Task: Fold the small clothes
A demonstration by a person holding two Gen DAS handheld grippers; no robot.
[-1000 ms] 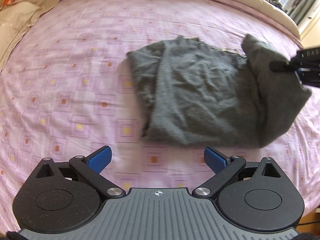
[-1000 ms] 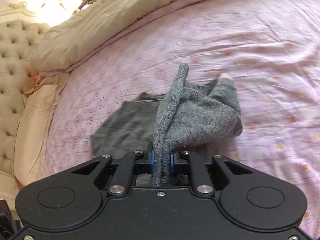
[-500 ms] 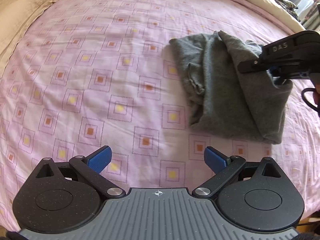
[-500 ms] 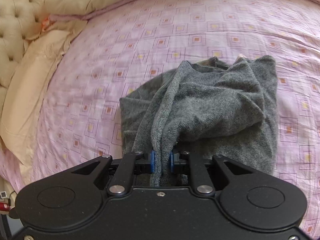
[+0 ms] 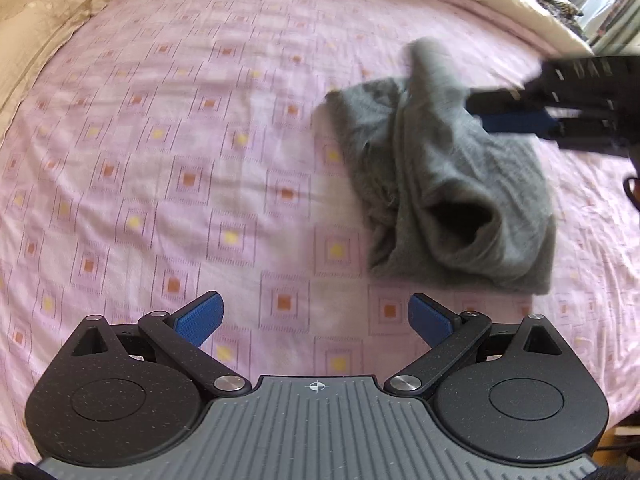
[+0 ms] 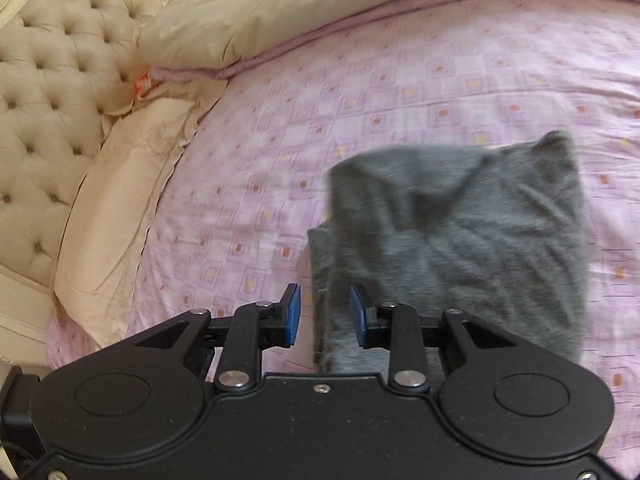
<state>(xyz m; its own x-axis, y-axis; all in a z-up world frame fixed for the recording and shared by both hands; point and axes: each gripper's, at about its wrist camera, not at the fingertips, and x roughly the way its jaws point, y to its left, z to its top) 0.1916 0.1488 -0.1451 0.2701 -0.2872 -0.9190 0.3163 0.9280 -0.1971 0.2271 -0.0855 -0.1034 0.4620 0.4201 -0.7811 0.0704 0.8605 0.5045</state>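
A grey knit garment lies folded over on the pink patterned bedsheet, with an open cuff or hem facing the left wrist camera. My left gripper is open, low and short of the garment's near edge, holding nothing. In the right wrist view the same garment lies flat ahead. My right gripper stands open, its blue pads parted; the garment's left edge runs between the fingers and no pad presses on it. From the left wrist view the right gripper hovers over the garment's far right side.
A tufted cream headboard and cream pillows lie to the left. A beige duvet is bunched along the far edge of the bed. Bare sheet spreads left of the garment.
My right gripper has opened and let go of the grey garment, which now lies folded on the sheet. The right gripper has shifted left. The left gripper stays open.
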